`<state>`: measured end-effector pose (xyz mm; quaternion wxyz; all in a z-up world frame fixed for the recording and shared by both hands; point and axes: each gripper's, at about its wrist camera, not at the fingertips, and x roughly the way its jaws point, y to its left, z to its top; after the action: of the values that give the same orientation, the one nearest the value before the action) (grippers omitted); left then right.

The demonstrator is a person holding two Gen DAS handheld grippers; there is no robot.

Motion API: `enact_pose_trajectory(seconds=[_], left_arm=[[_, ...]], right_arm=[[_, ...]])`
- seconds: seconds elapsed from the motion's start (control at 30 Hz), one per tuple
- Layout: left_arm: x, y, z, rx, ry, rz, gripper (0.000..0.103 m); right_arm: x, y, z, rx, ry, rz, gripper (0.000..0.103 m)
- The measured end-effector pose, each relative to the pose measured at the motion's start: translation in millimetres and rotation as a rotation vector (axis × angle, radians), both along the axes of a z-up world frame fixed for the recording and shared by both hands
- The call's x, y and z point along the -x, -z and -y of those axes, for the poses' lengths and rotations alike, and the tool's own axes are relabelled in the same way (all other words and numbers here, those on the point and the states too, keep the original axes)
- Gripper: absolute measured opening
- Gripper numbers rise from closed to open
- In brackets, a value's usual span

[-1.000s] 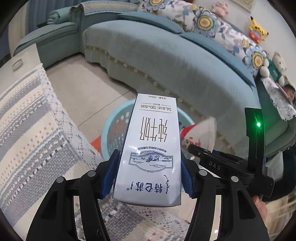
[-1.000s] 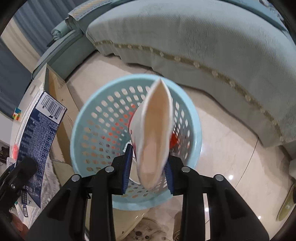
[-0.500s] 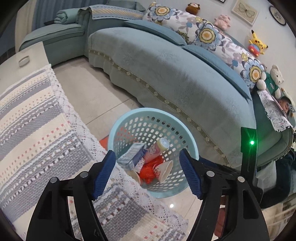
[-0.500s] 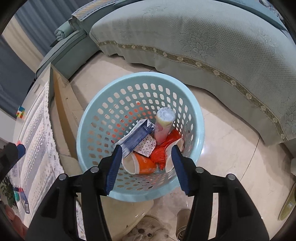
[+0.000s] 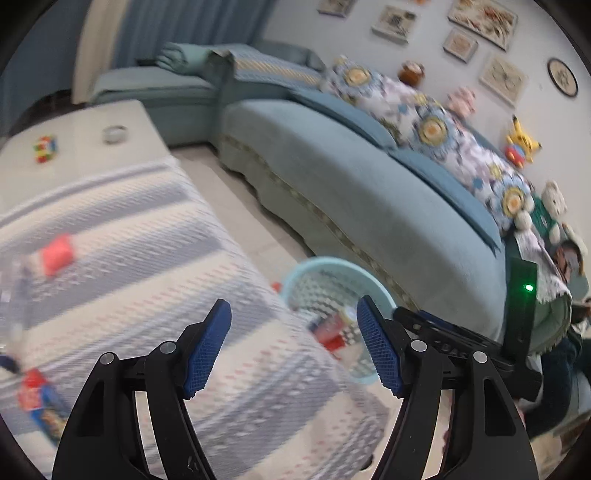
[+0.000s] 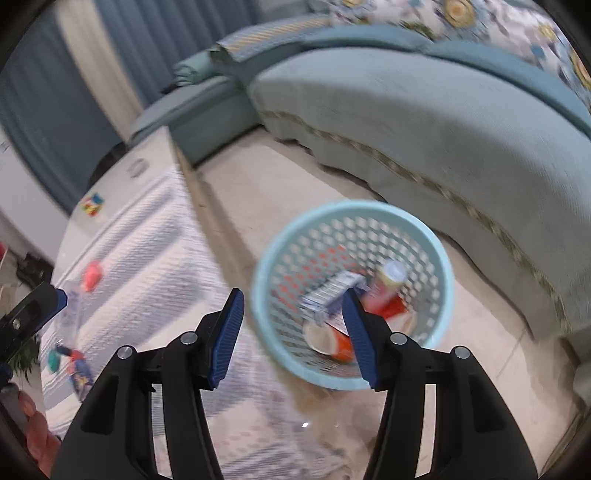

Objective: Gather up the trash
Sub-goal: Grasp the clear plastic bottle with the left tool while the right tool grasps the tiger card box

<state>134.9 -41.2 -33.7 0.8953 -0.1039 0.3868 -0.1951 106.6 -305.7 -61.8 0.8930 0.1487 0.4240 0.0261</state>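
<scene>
Two claws are seen, both spread wide w/ nothing held: the left claw [image 5: 293, 347] over the edge of the striped cloth [image 5: 122, 266], the right claw [image 6: 291, 332] just beside the basket rim.

One light-blue perforated basket [image 6: 266, 280] stands on the tiled floor [image 6: 266, 184], between the cloth-covered surface [image 5: 74, 147] and the teal sofa [image 6: 424, 122]. Inside it approx. 4 trash items can be counted in the right wrist view: one blue-white carton [image 6: 330, 295] lying tilted, one tube-like container w/ pale top [image 6: 391, 275], one red wrapper [image 6: 388, 308], one orange-white cup [image 6: 330, 338] on its side. Exact count is uncertain; frame is motion-blurred.

On the surface, more things are left: one red/pink item [image 5: 55, 254], one colourful packet [image 5: 40, 398] near the cloth's left edge, one clear plastic piece [image 5: 18, 291] (too blurred to identify), one multicolour cube [image 5: 46, 147], one small round white object [image 5: 115, 133].

The right claw's right finger [image 6: 360, 343] blocks part of the basket contents. In the left wrist view the basket [image 5: 373, 280] is half hidden by the cloth edge & the left claw's finger [image 5: 378, 354].

Only the left wrist view shows the wall pictures [image 5: 476, 14], plush toys [image 5: 521, 142] & floral cushions [image 5: 432, 122]. Only the right wrist view shows the blue curtains [image 6: 48, 85], plus the left claw's tip [image 6: 33, 310] at the frame's left edge.
</scene>
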Motion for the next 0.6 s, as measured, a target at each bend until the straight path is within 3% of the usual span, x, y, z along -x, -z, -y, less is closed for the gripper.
enact_pose_trajectory(seconds=[0.3, 0.5, 0.6], left_arm=[[19.1, -32.6, -140.1, 0.0, -0.229, 0.049, 0.068], [29.4, -21.3, -230.7, -0.015, -0.378, 0.003, 0.068], [36.5, -12.1, -267.8, 0.01, -0.436, -0.026, 0.068]], right_arm=[[-1.1, -39.5, -115.8, -0.006, -0.237, 0.085, 0.052], [7.6, -25.0, -197.4, -0.12, -0.366, 0.064, 0.052], [12.7, -5.7, -255.0, -0.098, -0.483, 0.004, 0.052]])
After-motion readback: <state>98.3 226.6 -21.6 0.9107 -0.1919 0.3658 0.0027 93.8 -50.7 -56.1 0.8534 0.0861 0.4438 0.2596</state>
